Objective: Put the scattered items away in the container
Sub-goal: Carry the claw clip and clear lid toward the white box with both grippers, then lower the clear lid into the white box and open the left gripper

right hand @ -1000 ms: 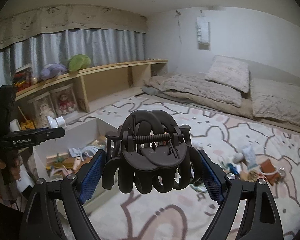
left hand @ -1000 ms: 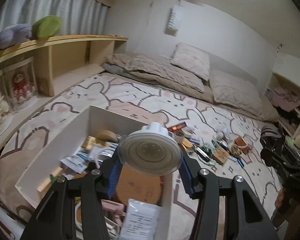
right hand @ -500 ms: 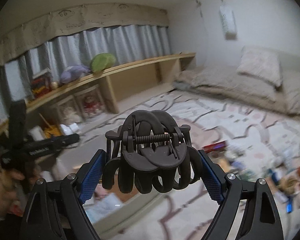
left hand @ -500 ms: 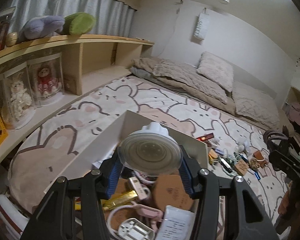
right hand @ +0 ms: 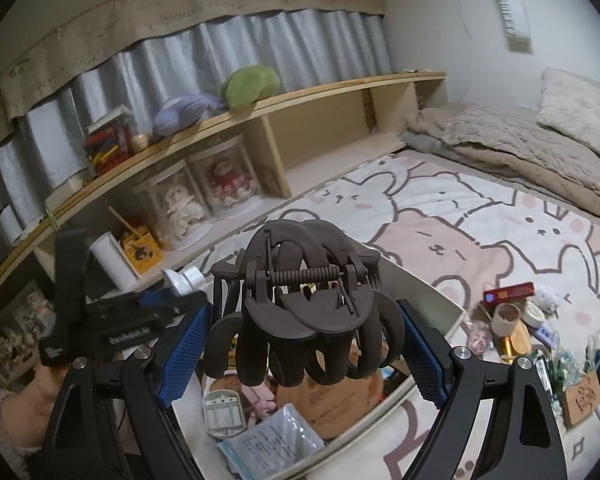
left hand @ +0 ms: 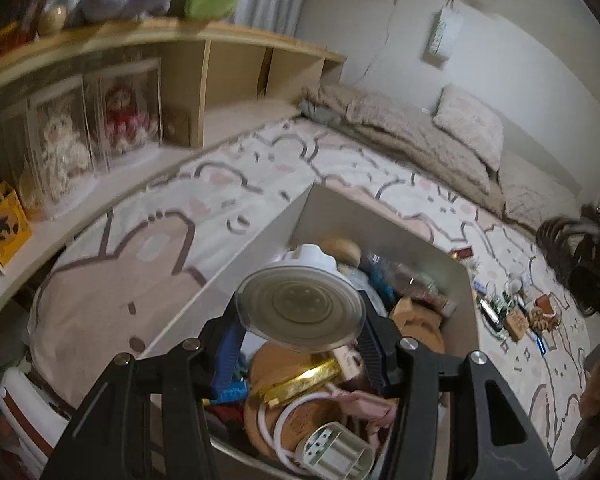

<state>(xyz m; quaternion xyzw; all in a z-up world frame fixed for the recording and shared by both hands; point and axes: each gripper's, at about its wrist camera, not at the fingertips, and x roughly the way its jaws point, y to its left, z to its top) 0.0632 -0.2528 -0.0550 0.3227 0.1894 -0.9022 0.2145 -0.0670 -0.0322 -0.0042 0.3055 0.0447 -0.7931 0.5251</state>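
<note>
A: Left gripper (left hand: 300,344)?
B: Half open, blue pads clamped on white plastic suction cup with clear round disc (left hand: 300,312), held above white rectangular storage box (left hand: 380,224), already cluttered.
A: Right gripper (right hand: 300,344)?
B: Wide, gripping large dark brown plastic claw hair clip (right hand: 304,312) over same box. More clutter loose on bear-print rug (right hand: 452,220).

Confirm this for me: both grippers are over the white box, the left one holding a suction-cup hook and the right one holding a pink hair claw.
One detail is off: the hair claw in the right gripper is dark brown-black, not pink, as the right wrist view shows. The rest holds: the left gripper grips the suction-cup hook, and both are over the white box.
</note>
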